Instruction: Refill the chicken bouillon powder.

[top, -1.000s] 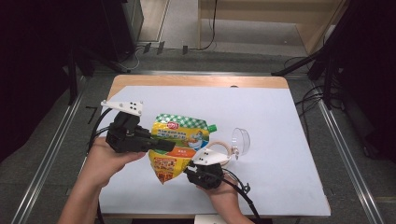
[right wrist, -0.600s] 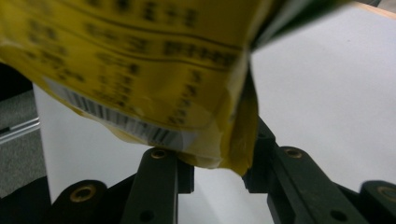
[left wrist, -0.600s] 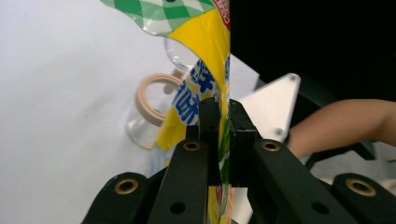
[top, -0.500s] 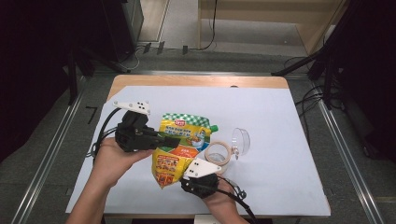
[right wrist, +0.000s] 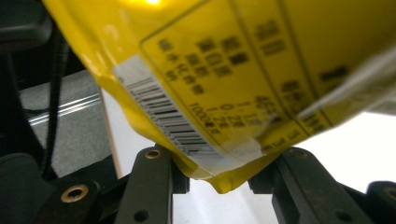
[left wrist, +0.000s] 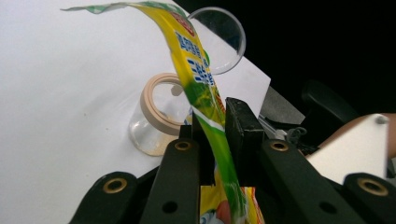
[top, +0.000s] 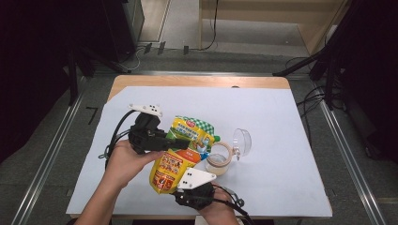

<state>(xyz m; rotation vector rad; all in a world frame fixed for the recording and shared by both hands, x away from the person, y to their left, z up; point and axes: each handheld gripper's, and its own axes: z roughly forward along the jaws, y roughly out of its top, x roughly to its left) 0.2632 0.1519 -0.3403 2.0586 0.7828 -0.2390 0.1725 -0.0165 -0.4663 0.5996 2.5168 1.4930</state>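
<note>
The table (top: 281,140), covered in a white sheet, is carrying the whole job at its near-left part. A person's two hands are coming in from the near edge, each holding a gripper.

The yellow spouted pouch (top: 180,150) is being held off the sheet, tilted, with its green cap end toward a small clear jar (top: 218,159). The jar is standing upright just beside the pouch, a tan band round its mouth and a little pale material at its bottom. Its clear lid (top: 241,140) is lying just beyond the jar, close against it.

Left gripper (top: 176,139): its jaws are clamping the pouch's side seam; the left gripper view is showing the film pinched flat between them.

Right gripper (right wrist: 219,179): its jaws are standing apart on either side of the pouch's bottom corner, by the barcode. I cannot tell whether they are pinching it.

Judgement: the step in hand looks like bringing the pouch to the jar for pouring. To do it well, the right gripper should be closing firmly on the bottom corner, and the spout should be sitting directly over the jar mouth before tipping. The film is slippery; tilting slowly would help prevent the light jar from being knocked over.
</note>
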